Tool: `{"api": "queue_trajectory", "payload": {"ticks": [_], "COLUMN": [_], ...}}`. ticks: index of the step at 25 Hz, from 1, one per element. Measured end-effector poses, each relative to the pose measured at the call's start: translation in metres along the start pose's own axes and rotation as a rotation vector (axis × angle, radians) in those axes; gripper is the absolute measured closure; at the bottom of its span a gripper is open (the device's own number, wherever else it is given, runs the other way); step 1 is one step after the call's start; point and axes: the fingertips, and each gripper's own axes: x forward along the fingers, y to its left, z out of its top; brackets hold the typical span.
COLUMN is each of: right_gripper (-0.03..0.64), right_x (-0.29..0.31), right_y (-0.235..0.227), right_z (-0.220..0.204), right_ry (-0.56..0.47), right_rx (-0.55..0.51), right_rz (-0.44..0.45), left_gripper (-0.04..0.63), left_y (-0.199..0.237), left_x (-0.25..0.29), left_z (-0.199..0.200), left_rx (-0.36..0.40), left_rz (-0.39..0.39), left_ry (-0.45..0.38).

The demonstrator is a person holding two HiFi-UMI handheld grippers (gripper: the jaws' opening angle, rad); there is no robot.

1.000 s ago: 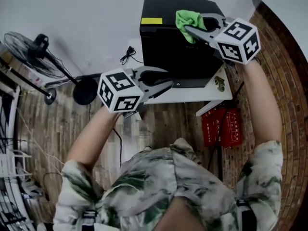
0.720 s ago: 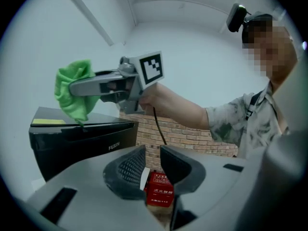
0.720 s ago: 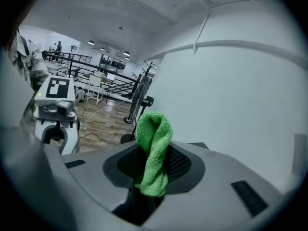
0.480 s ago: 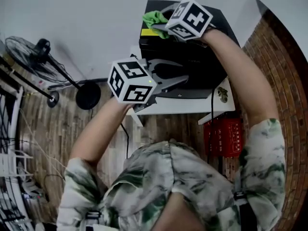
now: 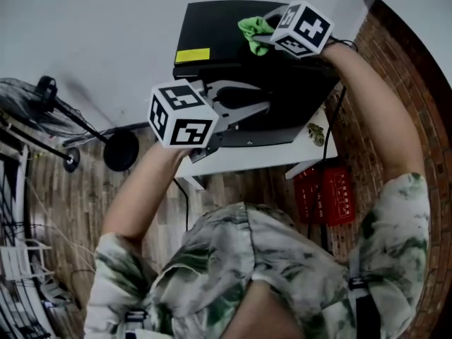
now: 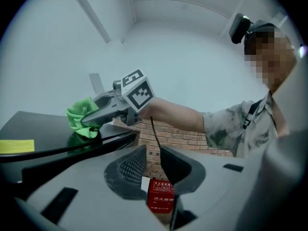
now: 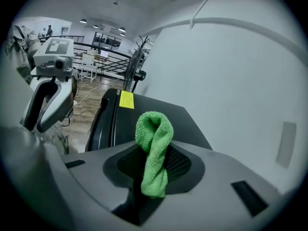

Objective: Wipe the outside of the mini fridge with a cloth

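Fingers [image 7: 180,161] around bunched, twisted green cloth [image 7: 154,148]

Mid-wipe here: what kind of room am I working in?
Likely a corner of an office or workshop rather than a kitchen: the mini fridge sits on a white table by a brick wall, a red box stands below, and an open hall with railings and ceiling lights lies beyond.

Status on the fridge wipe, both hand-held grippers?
Right hand-held gripper shut on green cloth, cloth on mini fridge top. Left hand-held gripper open, empty. Nothing blocking the top.
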Motion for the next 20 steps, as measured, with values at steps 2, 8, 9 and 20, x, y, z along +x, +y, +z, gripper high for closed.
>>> {"api": "queue_trajectory", "payload": {"ticks": [2, 8, 9, 20], "right_gripper": [0.499, 0.499, 0.499, 0.499], "right_x": [-0.011, -0.047, -0.051, -0.043], "right_y": [-0.013, -0.044, -0.049, -0.062], "right_z": [-0.026, -0.099, -0.110, -0.065], "right_ry": [0.038, 0.147, 0.164, 0.102], "right_rx": [0.011, 0.054, 0.059, 0.022], "right_rz": [-0.015, -0.074, -0.084, -0.063], "left_gripper": [0.509, 0.509, 0.509, 0.509], "left_y": [0.001, 0.000, 0.000, -0.001], "left_x": [0.010, 0.036, 0.041, 0.063], "left_z": [0.004, 0.018, 0.019, 0.025], "left_rx": [0.004, 0.017, 0.018, 0.009], "left_rz": [-0.015, -0.067, -0.075, -0.112], "left_ry": [0.004, 0.010, 0.013, 0.023]}}
